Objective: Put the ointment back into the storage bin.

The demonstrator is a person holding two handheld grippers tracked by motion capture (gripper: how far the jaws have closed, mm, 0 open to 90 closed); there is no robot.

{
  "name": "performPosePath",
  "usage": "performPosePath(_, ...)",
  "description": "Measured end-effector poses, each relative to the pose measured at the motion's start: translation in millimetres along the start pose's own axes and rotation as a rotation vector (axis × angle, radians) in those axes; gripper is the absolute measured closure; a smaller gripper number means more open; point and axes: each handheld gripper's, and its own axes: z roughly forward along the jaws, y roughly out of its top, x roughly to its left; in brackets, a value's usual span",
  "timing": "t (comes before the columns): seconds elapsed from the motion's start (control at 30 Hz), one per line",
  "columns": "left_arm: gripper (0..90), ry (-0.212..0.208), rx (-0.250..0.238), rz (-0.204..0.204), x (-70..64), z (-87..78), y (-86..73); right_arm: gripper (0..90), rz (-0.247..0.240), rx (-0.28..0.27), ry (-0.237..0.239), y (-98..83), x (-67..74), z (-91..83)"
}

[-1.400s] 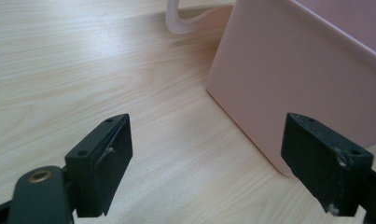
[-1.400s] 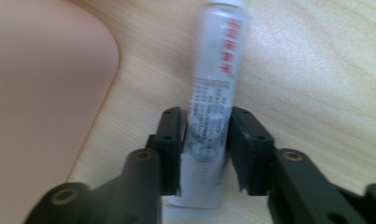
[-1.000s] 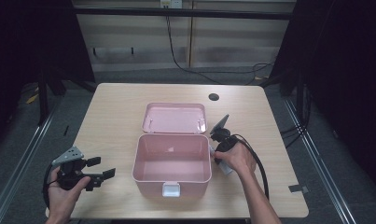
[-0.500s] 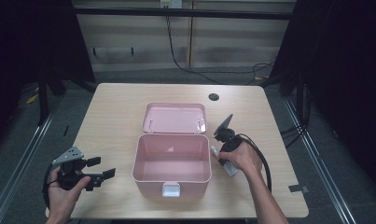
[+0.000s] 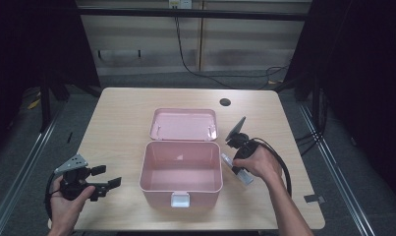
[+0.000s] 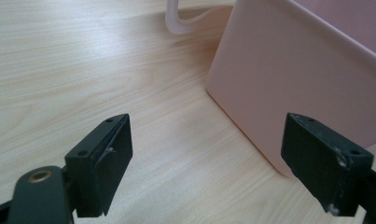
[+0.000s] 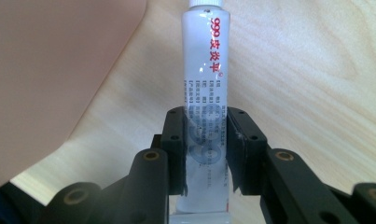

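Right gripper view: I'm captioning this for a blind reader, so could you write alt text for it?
The right gripper clamps a white tube with red lettering between its two black jaws, cap end pointing away. A pink box curves in at the left, over a light wooden table.

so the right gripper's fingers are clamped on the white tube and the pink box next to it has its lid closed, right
Not quite: the pink box is open, its lid folded back, as the high view shows. The right gripper does have its fingers clamped on the white tube.
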Motion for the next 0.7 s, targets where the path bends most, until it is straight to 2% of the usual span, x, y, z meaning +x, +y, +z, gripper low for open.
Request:
performPosePath(0.27,16.7,-0.001,-0.002,0.001,-0.1,-0.2,0.1,70.7,-0.017,0.017,-0.008,-3.7,1.7,-10.5)
performPosePath(0.33,16.7,-0.001,-0.001,0.001,0.0,-0.2,0.1,70.7,-0.023,0.011,0.010,-5.4,1.5,-13.4)
performPosePath(0.7,16.7,0.000,0.000,0.001,-0.1,-0.2,0.0,70.7,-0.060,0.042,0.024,-10.8,4.7,-24.5)
